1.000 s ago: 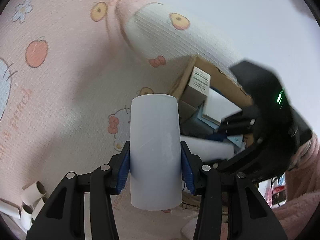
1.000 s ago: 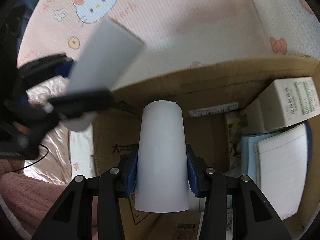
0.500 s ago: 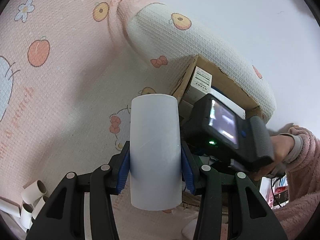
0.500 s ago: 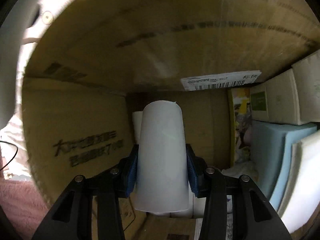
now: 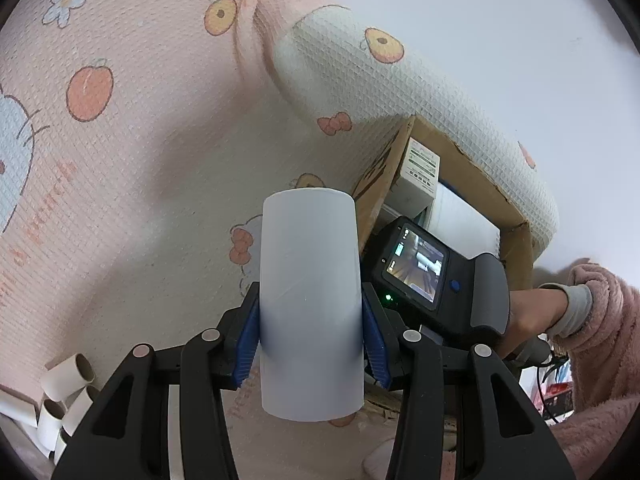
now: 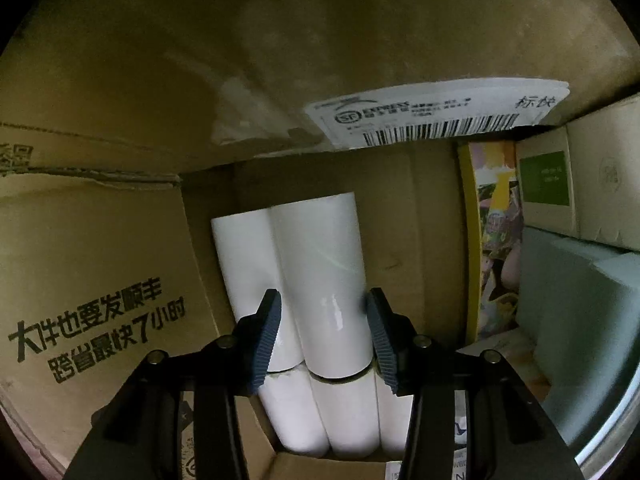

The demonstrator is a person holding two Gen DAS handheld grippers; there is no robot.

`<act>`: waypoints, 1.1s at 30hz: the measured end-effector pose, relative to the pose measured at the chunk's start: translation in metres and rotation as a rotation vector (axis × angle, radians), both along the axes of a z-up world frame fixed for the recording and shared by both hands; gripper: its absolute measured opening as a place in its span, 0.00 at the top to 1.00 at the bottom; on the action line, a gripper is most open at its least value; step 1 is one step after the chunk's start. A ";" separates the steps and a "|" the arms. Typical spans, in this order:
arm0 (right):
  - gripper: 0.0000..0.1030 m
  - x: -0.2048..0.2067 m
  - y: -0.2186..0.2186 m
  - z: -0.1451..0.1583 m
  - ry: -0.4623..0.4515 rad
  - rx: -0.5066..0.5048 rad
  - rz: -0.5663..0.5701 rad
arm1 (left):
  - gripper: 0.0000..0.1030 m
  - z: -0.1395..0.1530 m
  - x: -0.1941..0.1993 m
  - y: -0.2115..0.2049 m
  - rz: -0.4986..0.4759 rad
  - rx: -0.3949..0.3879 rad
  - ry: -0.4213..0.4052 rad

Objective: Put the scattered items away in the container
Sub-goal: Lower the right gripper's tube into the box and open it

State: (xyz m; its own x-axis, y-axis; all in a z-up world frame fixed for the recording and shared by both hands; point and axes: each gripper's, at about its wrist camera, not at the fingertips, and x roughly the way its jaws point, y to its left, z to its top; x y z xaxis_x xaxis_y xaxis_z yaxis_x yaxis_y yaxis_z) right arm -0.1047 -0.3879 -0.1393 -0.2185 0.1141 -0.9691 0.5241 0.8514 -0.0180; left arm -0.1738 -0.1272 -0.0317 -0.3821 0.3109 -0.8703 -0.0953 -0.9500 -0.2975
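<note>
The left gripper (image 5: 311,336) is pinching a white tube (image 5: 310,304) upright outside the cardboard box (image 5: 472,184). Inside the box, the right gripper (image 6: 324,338) is spreading around a second tube (image 6: 324,280) lying beside other stacked tubes (image 6: 248,272).

1. The left hand-held gripper (image 5: 311,344), black with blue ribbed pads, is clamped on an upright white paper tube (image 5: 311,304), one pad pressed flat to each side of it.
2. The right hand-held gripper (image 6: 323,338) has its grey-blue pads parted; they flank a glossy white tube (image 6: 326,280), with a slim gap showing on the left and the right pad at its edge.
3. The person's right hand (image 5: 528,312), in a fluffy pink sleeve (image 5: 600,328), grips the right hand-held gripper's black body at the far right of the left wrist view.
</note>
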 end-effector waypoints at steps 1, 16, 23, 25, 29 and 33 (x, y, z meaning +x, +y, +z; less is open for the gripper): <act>0.61 0.000 -0.001 -0.001 0.002 0.002 0.002 | 0.51 0.000 0.000 0.001 -0.003 -0.002 0.000; 0.62 0.001 0.013 0.075 -0.111 -0.117 0.031 | 0.51 0.000 -0.005 0.019 -0.009 -0.049 0.007; 0.60 -0.011 0.018 0.143 -0.248 -0.275 0.073 | 0.52 0.001 -0.008 0.031 -0.013 -0.067 0.003; 0.59 -0.014 0.018 0.146 -0.261 -0.292 0.080 | 0.52 0.001 -0.009 0.036 -0.022 -0.094 0.011; 0.59 -0.025 0.011 0.146 -0.236 -0.306 0.071 | 0.51 0.005 -0.009 0.048 -0.022 -0.123 0.006; 0.59 -0.037 0.005 0.144 -0.234 -0.363 0.072 | 0.51 0.013 -0.008 0.064 -0.036 -0.110 -0.005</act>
State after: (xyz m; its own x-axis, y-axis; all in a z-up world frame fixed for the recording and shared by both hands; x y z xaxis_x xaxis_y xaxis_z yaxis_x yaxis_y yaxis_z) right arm -0.1420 -0.3834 0.0046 0.0166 -0.2504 -0.9680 0.4891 0.8465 -0.2106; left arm -0.1817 -0.0632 -0.0188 -0.3681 0.2269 -0.9017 -0.1290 -0.9729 -0.1922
